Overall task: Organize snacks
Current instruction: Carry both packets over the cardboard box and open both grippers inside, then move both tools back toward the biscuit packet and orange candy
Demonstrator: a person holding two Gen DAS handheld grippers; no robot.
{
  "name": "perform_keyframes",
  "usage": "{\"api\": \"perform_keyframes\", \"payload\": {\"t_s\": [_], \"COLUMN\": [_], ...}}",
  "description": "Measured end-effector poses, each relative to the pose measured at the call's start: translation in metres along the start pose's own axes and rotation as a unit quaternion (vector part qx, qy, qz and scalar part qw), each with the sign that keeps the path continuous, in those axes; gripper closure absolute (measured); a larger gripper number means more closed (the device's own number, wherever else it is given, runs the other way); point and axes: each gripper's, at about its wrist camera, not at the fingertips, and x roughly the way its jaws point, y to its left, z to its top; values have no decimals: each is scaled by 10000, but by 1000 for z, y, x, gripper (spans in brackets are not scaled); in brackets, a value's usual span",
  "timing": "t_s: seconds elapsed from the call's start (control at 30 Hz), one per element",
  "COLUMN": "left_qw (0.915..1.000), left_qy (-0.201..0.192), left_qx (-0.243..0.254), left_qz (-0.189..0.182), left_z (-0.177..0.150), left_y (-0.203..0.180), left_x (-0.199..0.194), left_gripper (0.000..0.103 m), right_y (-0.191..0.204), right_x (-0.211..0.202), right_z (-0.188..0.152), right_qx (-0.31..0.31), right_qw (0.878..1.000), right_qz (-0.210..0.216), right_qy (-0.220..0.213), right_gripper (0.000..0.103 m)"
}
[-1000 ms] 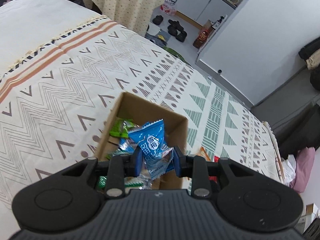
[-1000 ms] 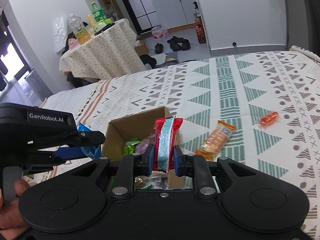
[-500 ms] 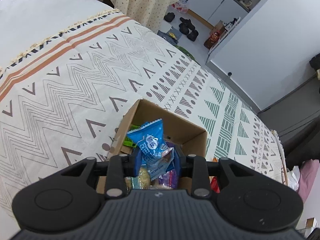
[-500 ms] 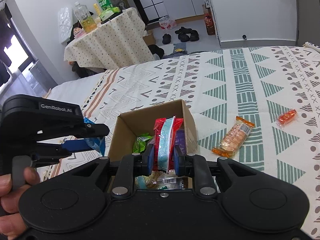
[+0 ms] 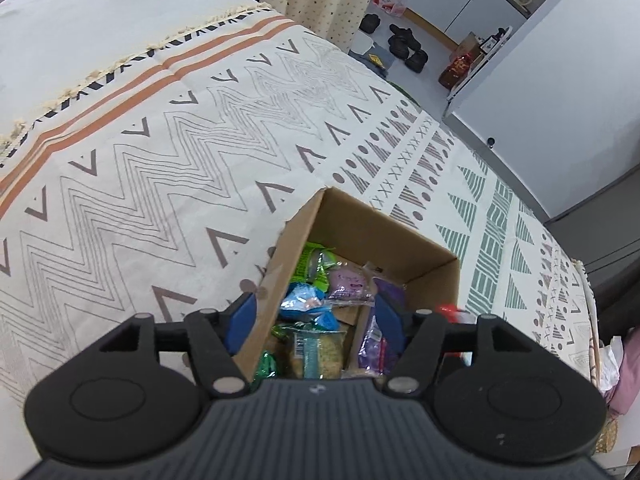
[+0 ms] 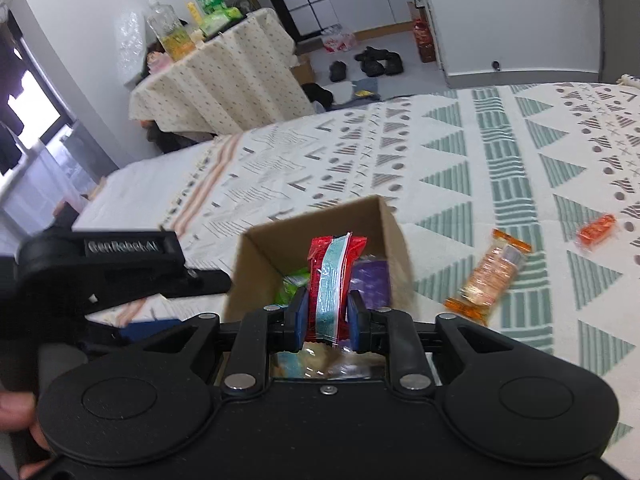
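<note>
An open cardboard box (image 5: 384, 228) stands on the patterned bedspread and holds several snack packets. My left gripper (image 5: 316, 320) is open and empty above the box's near left edge. The blue packet (image 5: 306, 306) lies inside among green and purple ones. My right gripper (image 6: 325, 316) is shut on a red packet with a pale blue stripe (image 6: 330, 276), held upright over the box (image 6: 384, 220). The left gripper's body (image 6: 120, 264) shows at the left of the right wrist view.
An orange biscuit packet (image 6: 490, 274) and a small orange candy (image 6: 596, 229) lie on the bedspread right of the box. Beyond the bed stand a cloth-covered table with bottles (image 6: 212, 68), shoes on the floor (image 6: 376, 62) and a white cabinet (image 5: 560, 92).
My left gripper has opened and the blue packet has dropped into the box. My right gripper has moved closer over the box, still holding the red packet.
</note>
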Motion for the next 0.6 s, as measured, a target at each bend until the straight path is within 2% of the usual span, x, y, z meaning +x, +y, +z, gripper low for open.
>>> {"api": "perform_keyframes", "payload": {"t_s": [0.03, 0.1, 0.17, 0.27, 0.6], "left_qw": [10000, 9999, 9999, 9998, 9989], "left_qy": [13, 38, 77, 116, 226], "left_qx": [15, 39, 34, 43, 355], "left_qz": [33, 101, 136, 170, 223], "left_z": [0, -1, -4, -9, -36], "left_y": [0, 0, -1, -5, -37], "left_x": [0, 1, 2, 1, 2], "left_gripper": [38, 38, 34, 26, 20], "right_y": [2, 8, 5, -8, -51], "right_x": [-1, -4, -8, -8, -33], "right_z": [0, 0, -2, -3, -14], "right_qx": [-74, -212, -173, 79, 415], "right_qw": [9999, 9996, 9996, 9998, 9977], "right_qz": [57, -19, -69, -146, -486], "right_qy": [-62, -160, -230, -103, -220], "right_gripper": [62, 43, 42, 42, 26]}}
